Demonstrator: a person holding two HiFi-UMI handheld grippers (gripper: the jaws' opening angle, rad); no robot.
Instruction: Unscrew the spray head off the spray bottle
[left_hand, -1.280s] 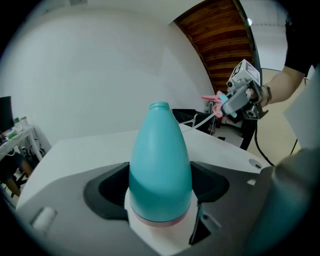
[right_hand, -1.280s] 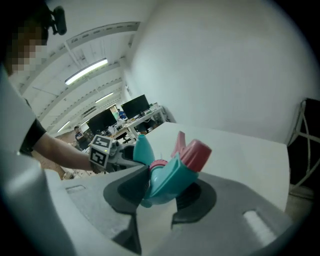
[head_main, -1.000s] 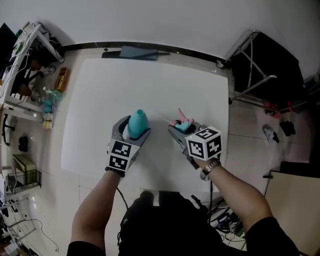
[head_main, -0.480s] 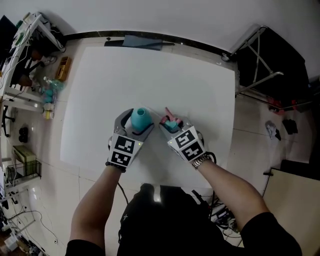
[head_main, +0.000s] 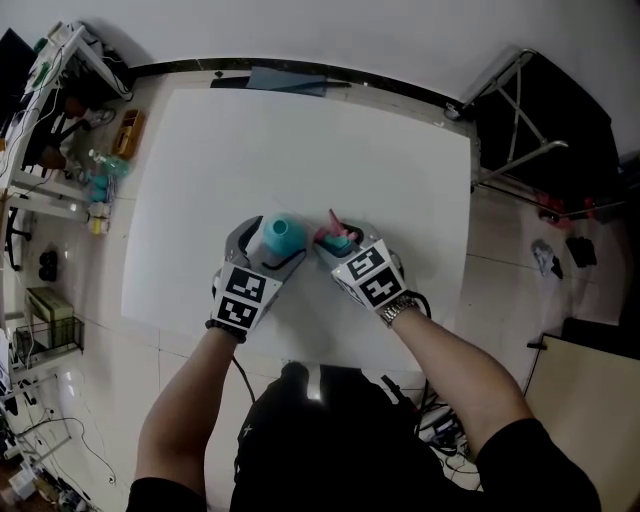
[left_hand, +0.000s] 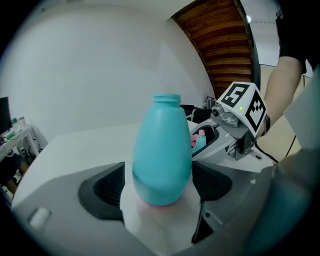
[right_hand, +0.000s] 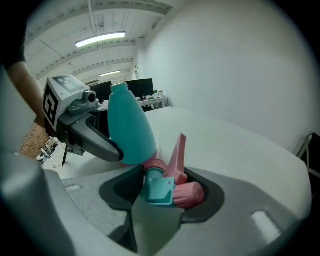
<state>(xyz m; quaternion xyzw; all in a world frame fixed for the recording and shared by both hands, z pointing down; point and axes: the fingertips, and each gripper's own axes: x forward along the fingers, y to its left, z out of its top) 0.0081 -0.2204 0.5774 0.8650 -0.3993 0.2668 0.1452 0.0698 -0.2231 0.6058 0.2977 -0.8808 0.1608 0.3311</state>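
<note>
Left gripper view: the spray bottle (left_hand: 161, 155) is seen upright, neck toward twelve o'clock, between the just-opened jaws of the left gripper (left_hand: 159, 186). The right gripper (right_hand: 162, 194), also just opened, is set loosely around the spray head (right_hand: 172, 187).

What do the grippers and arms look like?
The left gripper and right gripper: grey bodies, black pads, white cube with black square markers. Metal watch on right wrist, black short sleeves. Both sets of jaws have just been opening: bottle between the left's, spray head between the right's.
</note>
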